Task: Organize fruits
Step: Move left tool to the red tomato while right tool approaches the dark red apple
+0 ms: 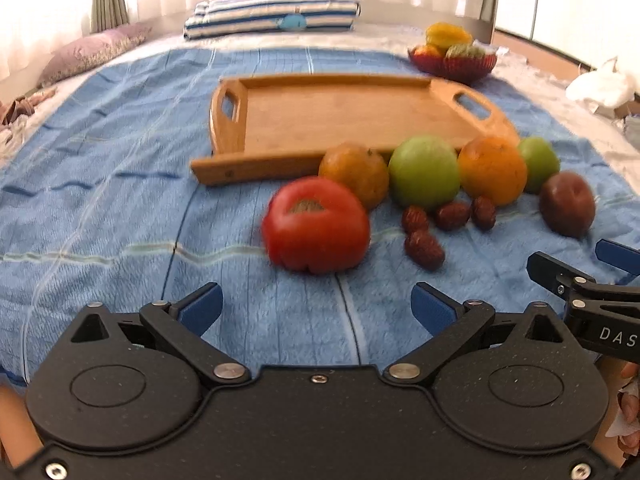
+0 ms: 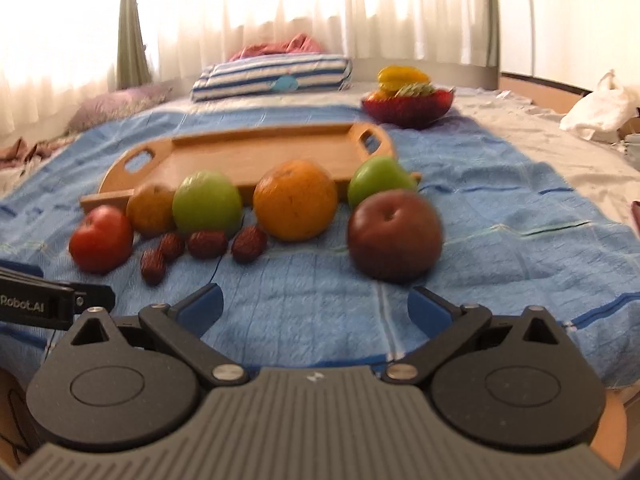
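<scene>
- Hovering before pickup: left gripper (image 1: 316,304) and right gripper (image 2: 314,306) spread wide, empty.
- Lying loose on blue blanket (image 1: 100,208) before empty wooden tray (image 1: 344,116): tomato (image 1: 316,226), dark apple (image 2: 394,236).
- Next, probably: closing around 1 fruit, then lifting onto tray.

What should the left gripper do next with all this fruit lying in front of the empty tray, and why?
Probably ease the left gripper forward around the red tomato: its jaws are open and empty, the tomato lies nearest and straight ahead on the blue blanket, and the wooden tray holds nothing yet.
</scene>
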`<state>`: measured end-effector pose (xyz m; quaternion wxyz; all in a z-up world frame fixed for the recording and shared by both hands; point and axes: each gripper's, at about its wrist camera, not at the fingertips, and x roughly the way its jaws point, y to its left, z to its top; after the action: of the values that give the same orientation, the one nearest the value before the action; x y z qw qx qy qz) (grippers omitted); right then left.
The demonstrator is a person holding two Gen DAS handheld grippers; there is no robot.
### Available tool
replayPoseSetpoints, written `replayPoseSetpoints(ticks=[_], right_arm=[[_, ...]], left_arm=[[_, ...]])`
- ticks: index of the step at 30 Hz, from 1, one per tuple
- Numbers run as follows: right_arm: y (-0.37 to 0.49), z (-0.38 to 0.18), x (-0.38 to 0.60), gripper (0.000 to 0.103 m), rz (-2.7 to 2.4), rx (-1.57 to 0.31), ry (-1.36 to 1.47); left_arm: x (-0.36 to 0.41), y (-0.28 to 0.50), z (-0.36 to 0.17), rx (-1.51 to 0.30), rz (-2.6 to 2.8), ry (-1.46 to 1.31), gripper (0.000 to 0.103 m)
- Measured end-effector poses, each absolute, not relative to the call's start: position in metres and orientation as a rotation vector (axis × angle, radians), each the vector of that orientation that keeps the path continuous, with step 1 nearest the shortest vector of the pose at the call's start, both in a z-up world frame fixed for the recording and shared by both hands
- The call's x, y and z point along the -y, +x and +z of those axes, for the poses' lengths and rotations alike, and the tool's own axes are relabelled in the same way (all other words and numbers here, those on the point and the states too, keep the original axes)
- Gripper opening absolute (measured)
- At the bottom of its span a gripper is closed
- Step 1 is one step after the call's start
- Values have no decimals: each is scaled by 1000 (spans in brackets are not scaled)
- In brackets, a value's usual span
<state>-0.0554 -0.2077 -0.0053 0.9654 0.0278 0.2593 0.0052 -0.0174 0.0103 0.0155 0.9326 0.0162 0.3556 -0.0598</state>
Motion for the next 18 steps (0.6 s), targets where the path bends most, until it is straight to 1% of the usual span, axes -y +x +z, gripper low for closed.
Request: replayPoseSetpoints(ticks=[5,9,15,17,18], right_arm=[[-58,8,214,103,-36,-432,25],[-44,9,222,98,-87,-435,2],[-22,2,231,95,-140,-467,-28],[-17,-1,231,94,-142,-472,-44],[-15,-3,230,94,-143,-474,-53]], left_arm=[[-5,-22,33,-580,-94,89,101],[0,-15,36,-522,-76,132,100],[-3,-4,29,-523,-76,83,93],[-5,-1,25,-533,-83,70,89],[-5,0,24,-535,-82,65,85]])
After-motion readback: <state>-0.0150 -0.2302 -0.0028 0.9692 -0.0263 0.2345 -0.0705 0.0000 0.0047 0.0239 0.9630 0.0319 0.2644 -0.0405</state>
